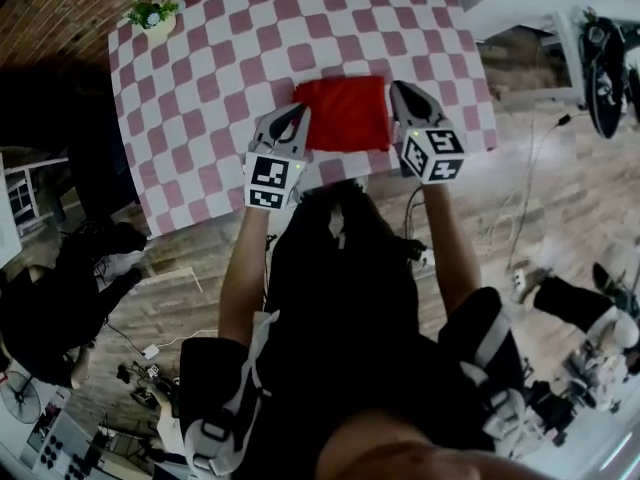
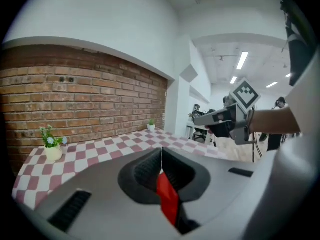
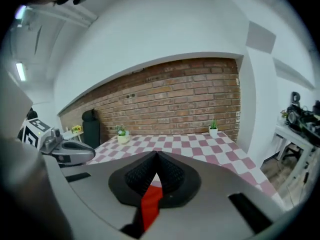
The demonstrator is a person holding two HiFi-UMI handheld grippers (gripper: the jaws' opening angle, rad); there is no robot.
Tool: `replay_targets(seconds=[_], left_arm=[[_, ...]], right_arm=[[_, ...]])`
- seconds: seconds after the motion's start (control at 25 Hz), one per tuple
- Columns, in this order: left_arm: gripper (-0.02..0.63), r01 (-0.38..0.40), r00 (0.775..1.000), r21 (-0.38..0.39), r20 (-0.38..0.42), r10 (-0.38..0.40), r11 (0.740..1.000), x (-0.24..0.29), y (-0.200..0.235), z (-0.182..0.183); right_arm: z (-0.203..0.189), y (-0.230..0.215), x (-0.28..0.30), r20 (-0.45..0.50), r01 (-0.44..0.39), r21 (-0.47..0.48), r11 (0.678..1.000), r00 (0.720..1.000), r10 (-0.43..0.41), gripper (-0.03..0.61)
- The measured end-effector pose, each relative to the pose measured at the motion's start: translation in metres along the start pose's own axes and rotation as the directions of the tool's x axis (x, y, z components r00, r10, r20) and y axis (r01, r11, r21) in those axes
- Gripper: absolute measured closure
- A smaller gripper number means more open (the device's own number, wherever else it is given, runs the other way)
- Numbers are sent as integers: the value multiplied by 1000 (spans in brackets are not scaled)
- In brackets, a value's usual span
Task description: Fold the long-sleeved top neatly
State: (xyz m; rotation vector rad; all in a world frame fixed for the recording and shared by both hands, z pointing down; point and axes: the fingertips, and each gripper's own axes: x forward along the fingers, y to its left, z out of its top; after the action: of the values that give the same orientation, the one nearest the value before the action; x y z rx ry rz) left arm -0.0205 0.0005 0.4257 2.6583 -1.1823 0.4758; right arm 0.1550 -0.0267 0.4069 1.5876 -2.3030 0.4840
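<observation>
A red brick wall (image 3: 165,99) backs a worktop (image 1: 230,58) covered in a pink-and-white chequered cloth. A small potted plant (image 1: 152,15) stands at its 11 o'clock corner and a second little plant (image 3: 213,127) sits by the wall at the far end. The person stands at the worktop's 6 o'clock edge, both arms stretched forward.

The red top (image 1: 345,113), a folded rectangle, sits over that near edge between the two tools. The left gripper (image 1: 297,114) meets it at its 9 o'clock side and the right gripper (image 1: 399,89) at its 3 o'clock side. In the left gripper view the jaws are pressed together on a strip of red cloth that trails down from between them. The right gripper view shows the same pinch on the red fabric. Whether the top's lower part touches the worktop I cannot tell.
</observation>
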Motion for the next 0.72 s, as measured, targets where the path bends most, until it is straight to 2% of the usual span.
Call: replay_targets(seconds=[0.12,0.24,0.4,0.6,0.72], left_arm=[[606,-64,997,-37,46,66,997,-16,4,22],[606,-76,993,-76,87,83,994,-29,4,42],[606,-118,982,-83,136,129,989,-44,-2,70],[606,-170,957,-126,218,194,977,-55,-10,106],[606,-217,942,-139,230,244,966,-56,-13,117]], right_arm=[[18,10,-15,35,-8,19,1000,999,8,569],[30,19,-28,65,-12,31,999,998,10,569],[42,29,-41,88,-28,30,999,996,25,569],[66,35,-51,115,-57,-73,996,991,66,569],[74,34,-54,117,-84,-93,992,989,94,569]])
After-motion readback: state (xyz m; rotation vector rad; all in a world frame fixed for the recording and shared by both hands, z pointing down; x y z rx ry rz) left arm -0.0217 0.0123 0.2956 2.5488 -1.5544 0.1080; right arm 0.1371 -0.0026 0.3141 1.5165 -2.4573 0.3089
